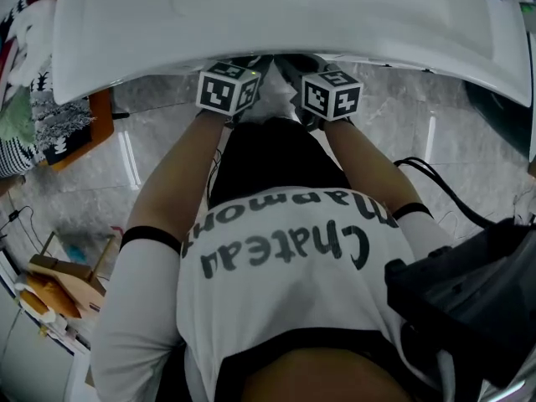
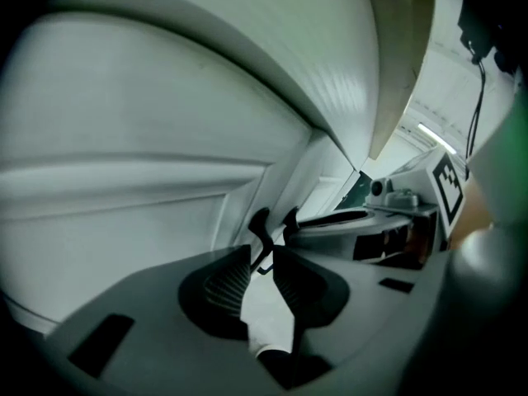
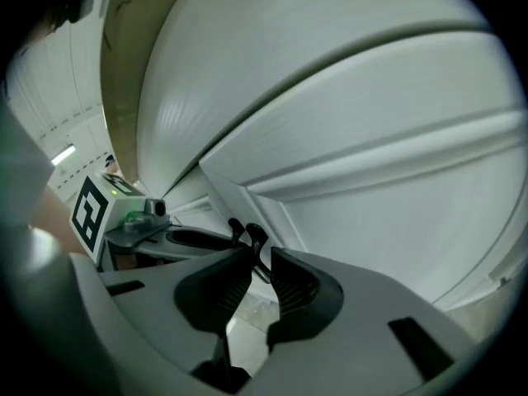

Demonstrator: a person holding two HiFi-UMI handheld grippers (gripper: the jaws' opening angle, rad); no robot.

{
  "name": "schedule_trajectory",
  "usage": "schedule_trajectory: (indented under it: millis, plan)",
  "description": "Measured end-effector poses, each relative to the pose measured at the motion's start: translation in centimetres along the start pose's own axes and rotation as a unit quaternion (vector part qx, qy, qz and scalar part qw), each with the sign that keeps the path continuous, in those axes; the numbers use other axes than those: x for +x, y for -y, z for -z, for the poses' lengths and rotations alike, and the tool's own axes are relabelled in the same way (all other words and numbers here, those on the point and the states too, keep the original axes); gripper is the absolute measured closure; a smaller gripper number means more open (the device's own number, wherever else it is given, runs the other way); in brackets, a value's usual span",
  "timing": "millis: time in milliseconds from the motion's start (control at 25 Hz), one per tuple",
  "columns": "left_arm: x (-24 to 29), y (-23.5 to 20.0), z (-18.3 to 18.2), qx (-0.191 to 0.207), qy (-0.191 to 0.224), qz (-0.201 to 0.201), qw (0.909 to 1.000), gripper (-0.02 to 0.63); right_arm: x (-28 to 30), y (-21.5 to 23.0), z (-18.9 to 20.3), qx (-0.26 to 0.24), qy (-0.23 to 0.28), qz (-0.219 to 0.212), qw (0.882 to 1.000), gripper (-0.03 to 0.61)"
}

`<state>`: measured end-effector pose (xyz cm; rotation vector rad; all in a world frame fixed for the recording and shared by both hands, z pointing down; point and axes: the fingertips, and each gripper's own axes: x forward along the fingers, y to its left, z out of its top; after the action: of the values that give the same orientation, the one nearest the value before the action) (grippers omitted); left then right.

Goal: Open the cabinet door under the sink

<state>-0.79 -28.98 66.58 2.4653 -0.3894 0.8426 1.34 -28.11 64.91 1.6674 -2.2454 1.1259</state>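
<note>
Cabinet door [image 2: 124, 205]: white, panelled, under the sink; straight ahead of the left gripper [image 2: 261, 250] and running off to its left.
Second door [image 3: 396, 180]: same white panel; ahead of the right gripper [image 3: 261, 250], running off to its right.
Left handle [image 2: 259, 221]: thin, black; rises from between the left gripper's jaw tips.
Right handle [image 3: 254, 238]: thin, black; stands between the right gripper's jaw tips, just beside the left handle but apart from it.
Left gripper, state: jaws drawn narrow around the left handle; a sliver of gap shows beside it, and the pads are not seen pressing.
Right gripper, state: the same, narrow around the right handle, no clamp seen.
Edge above: the sink [image 1: 293, 23] rim overhangs both grippers; in the head view their tips are tucked beneath it.
Edge ahead: door faces are close in front of both sets of tips.
Between grippers: side by side, near, not touching.
Room behind: grey marble floor [image 1: 159, 149] lies open below and to either side; the person's white shirt [image 1: 285, 249] fills the way straight back.
Count: two doors, two handles, two grippers, one marker cube [image 1: 227, 88] on each.
</note>
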Motion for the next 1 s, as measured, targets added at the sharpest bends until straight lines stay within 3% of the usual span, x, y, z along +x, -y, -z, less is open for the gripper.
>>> schedule_trajectory:
  millis: [160, 320, 480, 680, 1000]
  plan:
    - [0.1, 0.1, 0.0, -0.002, -0.003, -0.002, 1.0, 0.54, 0.0, -0.2, -0.1, -0.039, -0.006, 0.003, 0.999, 0.528]
    - [0.2, 0.6, 0.8, 0.06, -0.017, -0.008, 0.998, 0.546, 0.0, -0.5, 0.1, -0.069, -0.019, 0.0, 0.997, 0.535]
    - [0.3, 0.9, 1.3, 0.098, -0.028, -0.018, 0.9946, 0.56, 0.0, -0.7, 0.6, -0.089, -0.034, 0.004, 0.995, 0.54]
    - [0.3, 1.5, 2.4, 0.176, -0.063, -0.019, 0.9822, 0.56, -0.6, -1.1, 1.5, -0.105, -0.052, 0.003, 0.993, 0.543]
    - [-1.1, 3.1, 4.9, 0.222, -0.102, 0.003, 0.9697, 0.56, -2.2, -1.9, 3.4, -0.118, -0.089, -0.015, 0.989, 0.543]
